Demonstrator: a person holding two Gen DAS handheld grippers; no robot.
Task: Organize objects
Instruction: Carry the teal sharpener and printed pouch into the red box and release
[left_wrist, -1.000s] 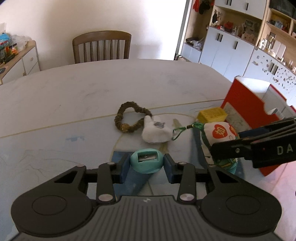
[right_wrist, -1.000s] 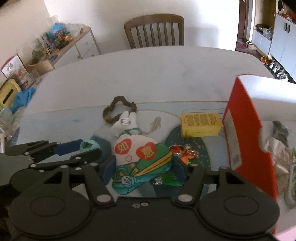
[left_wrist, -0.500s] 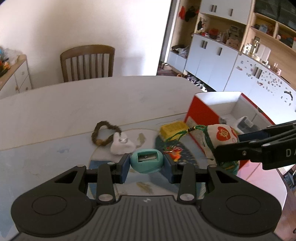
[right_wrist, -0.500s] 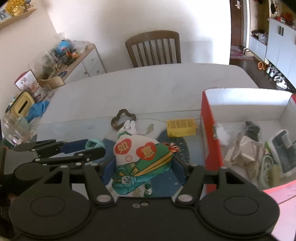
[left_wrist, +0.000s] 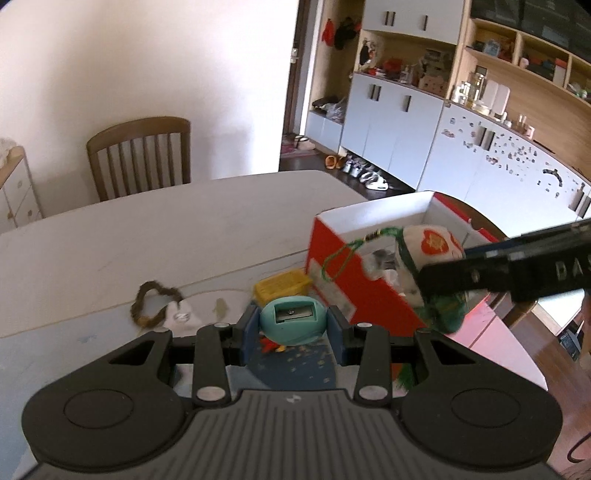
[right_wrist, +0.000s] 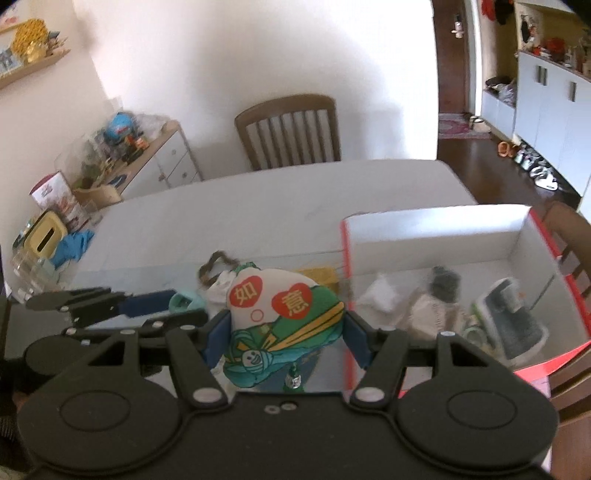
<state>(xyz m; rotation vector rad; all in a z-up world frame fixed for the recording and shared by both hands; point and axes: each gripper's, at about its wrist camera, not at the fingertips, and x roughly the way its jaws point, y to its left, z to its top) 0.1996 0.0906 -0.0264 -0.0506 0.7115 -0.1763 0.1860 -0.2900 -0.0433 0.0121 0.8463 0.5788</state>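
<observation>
My left gripper (left_wrist: 292, 325) is shut on a teal egg-shaped pencil sharpener (left_wrist: 293, 320), held above the table. My right gripper (right_wrist: 283, 332) is shut on a white and green cloth sachet (right_wrist: 280, 314) with red hearts, its green cord (left_wrist: 343, 254) dangling. In the left wrist view the sachet (left_wrist: 430, 251) hangs at the near wall of the red and white box (left_wrist: 354, 284). The box (right_wrist: 436, 229) holds several items. On the table lie a brown braided ring (left_wrist: 147, 306), a white pouch (left_wrist: 181, 315) and a yellow box (left_wrist: 282, 286).
A wooden chair (left_wrist: 142, 155) stands behind the white table (left_wrist: 166, 229). A sideboard with clutter (right_wrist: 147, 158) is at the left, white cabinets (left_wrist: 406, 129) at the right. A yellow tissue box (right_wrist: 44, 236) and blue cloth (right_wrist: 74, 245) sit at the table's left edge.
Both grippers have risen and moved right toward the red box with their objects held. The sachet has gone from over the mat to the box's near wall.
</observation>
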